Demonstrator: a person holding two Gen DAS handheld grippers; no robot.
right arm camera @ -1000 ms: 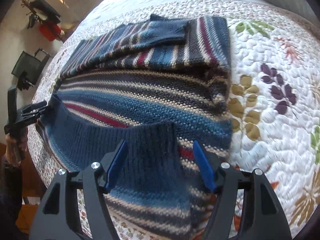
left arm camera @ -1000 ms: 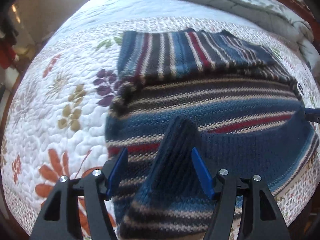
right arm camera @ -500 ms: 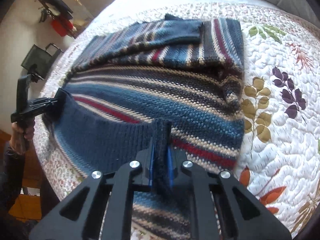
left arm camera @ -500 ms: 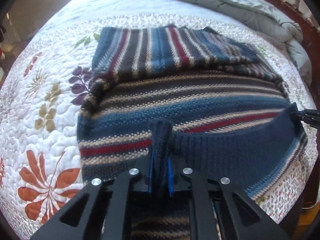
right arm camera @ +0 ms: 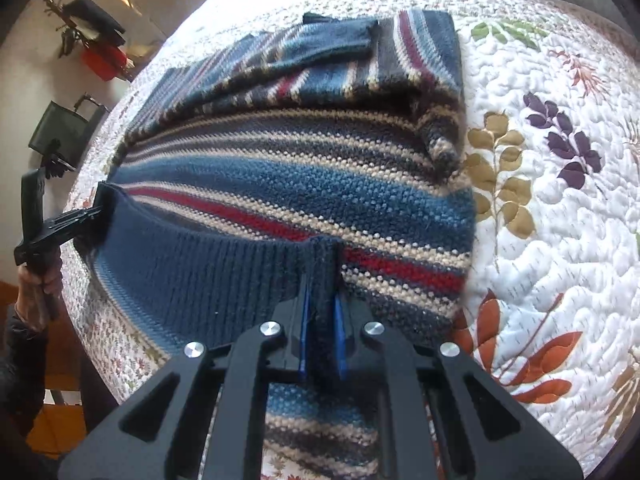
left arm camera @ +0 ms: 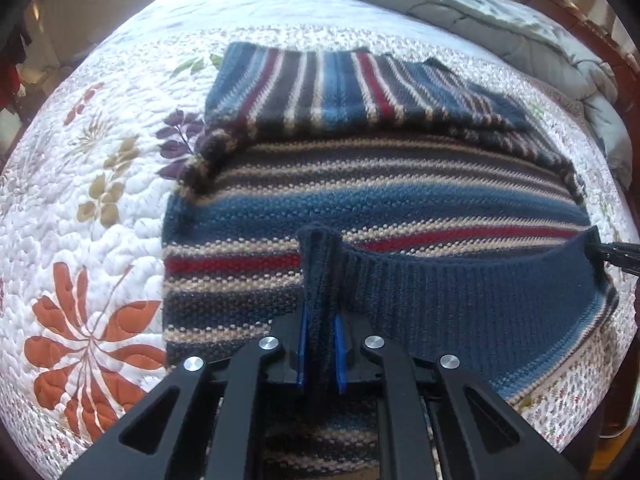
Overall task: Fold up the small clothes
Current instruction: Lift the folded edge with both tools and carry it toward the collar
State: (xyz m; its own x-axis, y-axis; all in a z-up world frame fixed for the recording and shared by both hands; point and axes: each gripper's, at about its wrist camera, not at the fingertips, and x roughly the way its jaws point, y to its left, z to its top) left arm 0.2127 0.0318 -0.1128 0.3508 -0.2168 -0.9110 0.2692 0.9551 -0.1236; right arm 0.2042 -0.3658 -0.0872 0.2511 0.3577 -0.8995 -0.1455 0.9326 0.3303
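Left wrist view showed us a striped knitted sweater (left arm camera: 400, 208) in blue, navy, cream and red, lying flat on a white quilted bedspread (left arm camera: 100, 240) printed with orange, purple and olive flowers. We saw its sleeves folded across the far part of the body, their stripes running at right angles to the stripes beneath. Nearest to us ran the dark blue ribbed hem band (left arm camera: 460, 304). Our left gripper (left arm camera: 319, 354), black with blue pads, was clenched on a pinched-up ridge of that band at its left end, the knit standing in a narrow fold between the two pads (left arm camera: 301, 348). At the right edge of this view we made out the black tip of our right gripper (left arm camera: 612, 256) meeting the band's other end. A rumpled grey-blue duvet (left arm camera: 480, 12) lay heaped along the far side of the bed.

Right wrist view gave us the mirror of this: our right gripper (right arm camera: 320, 340) was likewise clamped on a raised fold of the ribbed band (right arm camera: 200, 280), at its right end, with the sweater (right arm camera: 320, 176) spread beyond it on the bedspread (right arm camera: 560, 240). Far left, we saw the left gripper (right arm camera: 86, 216) biting the band's opposite corner, with a hand (right arm camera: 36, 288) wrapped around its handle. Between the two grips the band hung in a shallow curve near the edge of the bed.
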